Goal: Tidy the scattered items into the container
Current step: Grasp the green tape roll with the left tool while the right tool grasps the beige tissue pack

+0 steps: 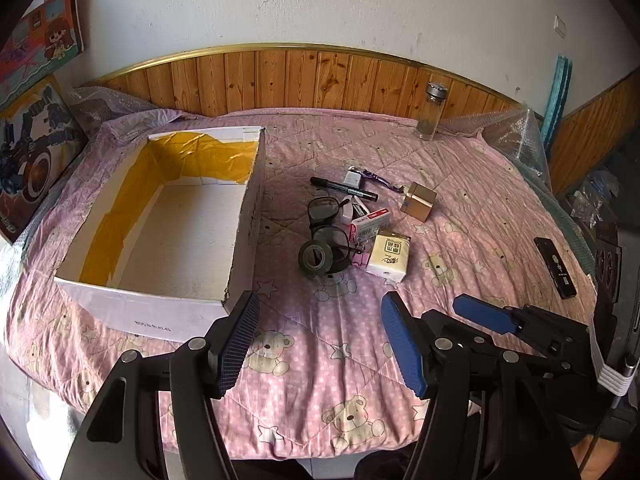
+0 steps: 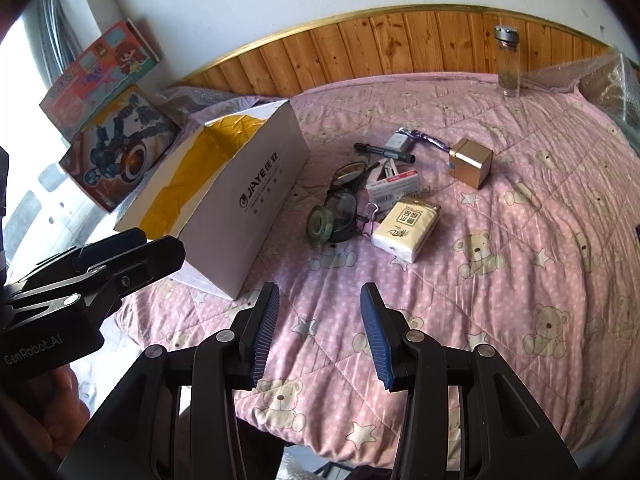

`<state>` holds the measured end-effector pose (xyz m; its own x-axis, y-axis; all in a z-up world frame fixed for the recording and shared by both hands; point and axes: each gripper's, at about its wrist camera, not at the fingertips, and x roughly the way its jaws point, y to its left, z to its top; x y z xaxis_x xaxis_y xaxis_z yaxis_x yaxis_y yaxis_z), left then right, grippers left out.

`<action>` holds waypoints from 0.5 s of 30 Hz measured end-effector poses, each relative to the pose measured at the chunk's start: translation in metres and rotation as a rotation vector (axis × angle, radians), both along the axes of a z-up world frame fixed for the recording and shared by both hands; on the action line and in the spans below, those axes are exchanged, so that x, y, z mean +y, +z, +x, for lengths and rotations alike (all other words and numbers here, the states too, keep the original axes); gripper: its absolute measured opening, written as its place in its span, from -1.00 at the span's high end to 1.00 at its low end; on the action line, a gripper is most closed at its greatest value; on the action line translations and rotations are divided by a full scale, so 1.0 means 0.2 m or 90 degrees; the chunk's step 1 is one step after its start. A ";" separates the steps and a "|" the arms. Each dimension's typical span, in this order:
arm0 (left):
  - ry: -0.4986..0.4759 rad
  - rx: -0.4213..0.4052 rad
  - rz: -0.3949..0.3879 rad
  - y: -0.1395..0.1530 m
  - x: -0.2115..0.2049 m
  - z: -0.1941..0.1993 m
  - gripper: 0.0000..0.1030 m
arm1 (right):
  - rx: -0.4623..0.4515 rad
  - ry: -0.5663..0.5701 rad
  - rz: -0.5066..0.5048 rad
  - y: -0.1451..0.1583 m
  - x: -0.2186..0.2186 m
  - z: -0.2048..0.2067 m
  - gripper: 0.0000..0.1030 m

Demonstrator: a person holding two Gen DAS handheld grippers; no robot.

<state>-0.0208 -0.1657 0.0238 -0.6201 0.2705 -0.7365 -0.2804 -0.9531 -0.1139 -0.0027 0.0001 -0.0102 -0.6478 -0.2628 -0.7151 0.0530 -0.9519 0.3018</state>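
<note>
My left gripper and right gripper both hang wide apart over the pink blanket, gripping nothing and touching nothing. Just right of the box, which is marked "JIAYE" on its side, lies the clutter: a tape roll, a tissue pack with print I can't read, glasses, and a marker lying crosswise. A gold cube sits further right, a jar beyond.
</note>
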 end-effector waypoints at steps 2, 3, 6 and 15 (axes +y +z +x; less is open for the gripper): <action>-0.009 -0.009 0.014 -0.02 0.01 -0.02 -0.29 | -0.008 -0.009 -0.009 -0.02 0.03 -0.02 0.07; -0.014 -0.013 0.020 -0.03 0.02 -0.04 -0.33 | -0.013 -0.015 -0.013 -0.04 0.05 -0.04 0.05; -0.028 -0.027 0.026 -0.07 0.05 -0.09 -0.34 | -0.030 -0.030 -0.024 -0.10 0.10 -0.09 0.03; -0.031 -0.087 0.036 -0.29 0.17 -0.41 -0.34 | -0.105 -0.092 -0.129 -0.35 0.34 -0.32 0.00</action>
